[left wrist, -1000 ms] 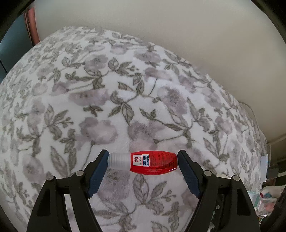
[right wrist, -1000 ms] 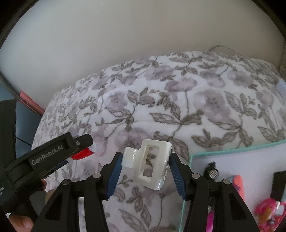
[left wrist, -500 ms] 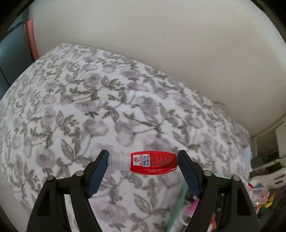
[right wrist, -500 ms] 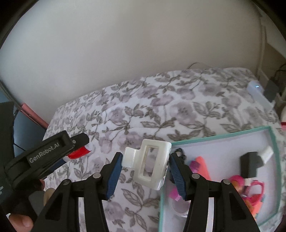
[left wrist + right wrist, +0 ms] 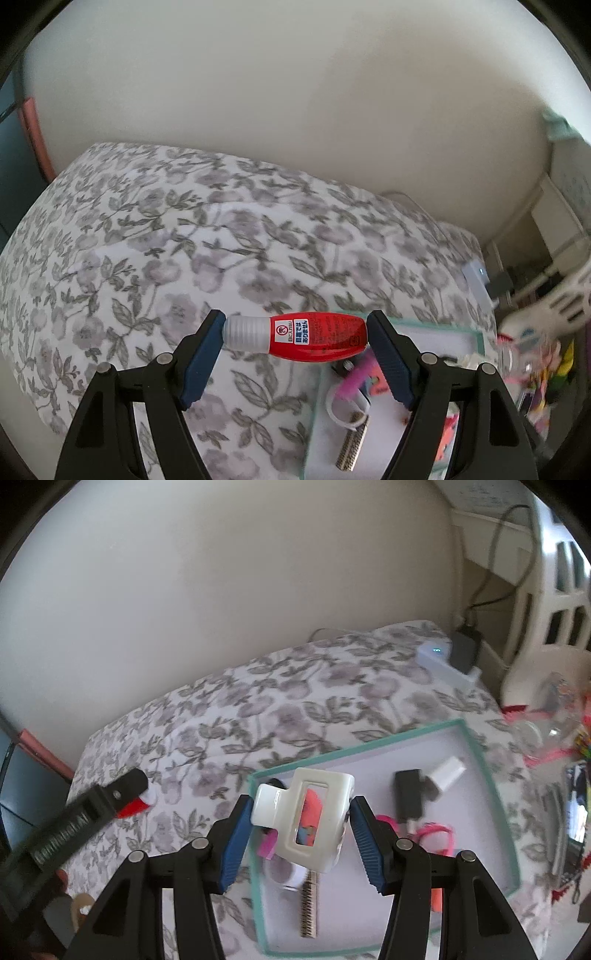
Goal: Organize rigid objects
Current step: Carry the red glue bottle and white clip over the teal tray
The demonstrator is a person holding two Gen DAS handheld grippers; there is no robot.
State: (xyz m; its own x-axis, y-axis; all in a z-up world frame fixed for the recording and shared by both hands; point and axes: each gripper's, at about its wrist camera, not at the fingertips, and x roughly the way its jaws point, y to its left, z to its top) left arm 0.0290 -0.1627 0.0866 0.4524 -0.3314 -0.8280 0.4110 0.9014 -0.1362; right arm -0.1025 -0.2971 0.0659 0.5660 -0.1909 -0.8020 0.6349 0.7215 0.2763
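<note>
Both grippers have risen toward the teal-rimmed tray [image 5: 476,751].
Left gripper [image 5: 295,334] clamps a red plastic bottle [image 5: 316,335]; right gripper [image 5: 301,818] clamps a white plastic hair claw [image 5: 325,805].

Both views are sweeping toward 3 o'clock, bringing the shallow teal-rimmed white tray [image 5: 476,749] of small items under the raised grippers.

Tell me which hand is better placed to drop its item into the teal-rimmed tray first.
Right. The right gripper holds the white clip over the tray, while the left gripper holds the red bottle mostly over the floral blanket.
</note>
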